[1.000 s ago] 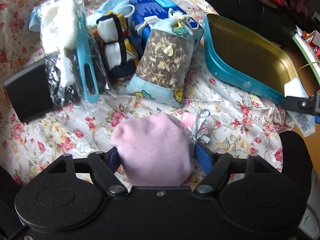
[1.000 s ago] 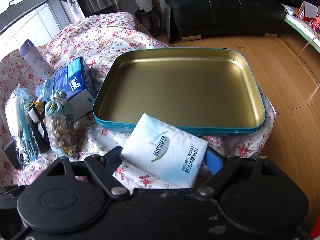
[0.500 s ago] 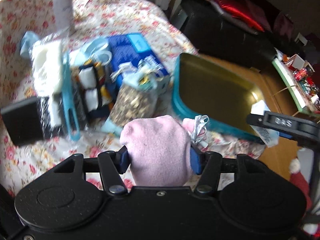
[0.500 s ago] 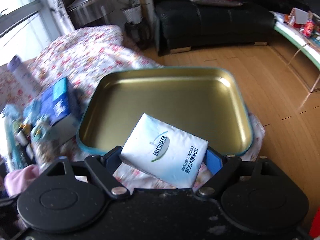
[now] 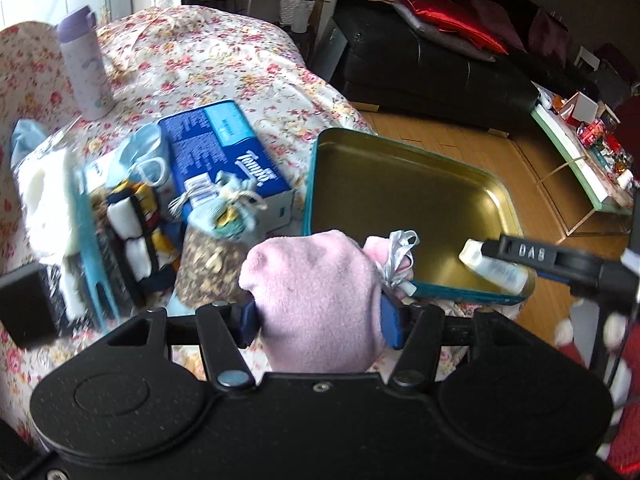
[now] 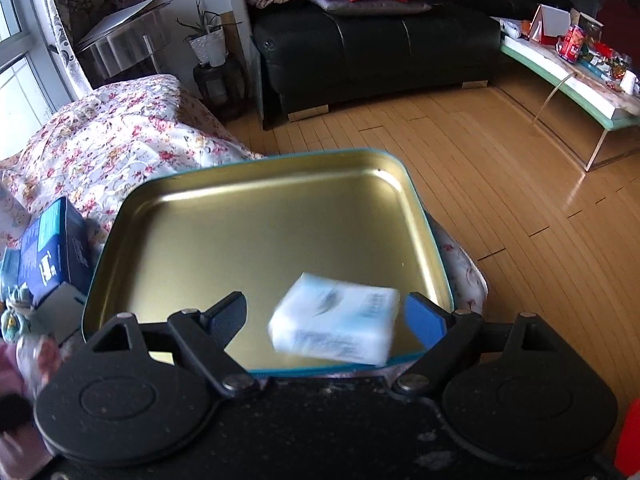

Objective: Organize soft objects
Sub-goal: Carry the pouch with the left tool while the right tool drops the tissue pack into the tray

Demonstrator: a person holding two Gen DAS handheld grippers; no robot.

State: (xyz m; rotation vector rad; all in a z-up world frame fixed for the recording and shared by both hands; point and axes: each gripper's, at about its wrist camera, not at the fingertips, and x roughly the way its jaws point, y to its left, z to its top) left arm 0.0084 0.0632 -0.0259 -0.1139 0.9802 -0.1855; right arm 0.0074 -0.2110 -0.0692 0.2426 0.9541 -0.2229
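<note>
Right wrist view first: the right gripper stands wide over the gold tin tray, and the tissue pack sits blurred between its fingers with daylight on both sides, so it looks released over the tray's near edge. Over on the left, the left gripper squeezes the pink pouch firmly, lifted off the floral cloth beside the tray. Best play now, I'd say: carry the pouch well past the teal rim (the ribbon could snag) and let go low, clear of the pack.
</note>
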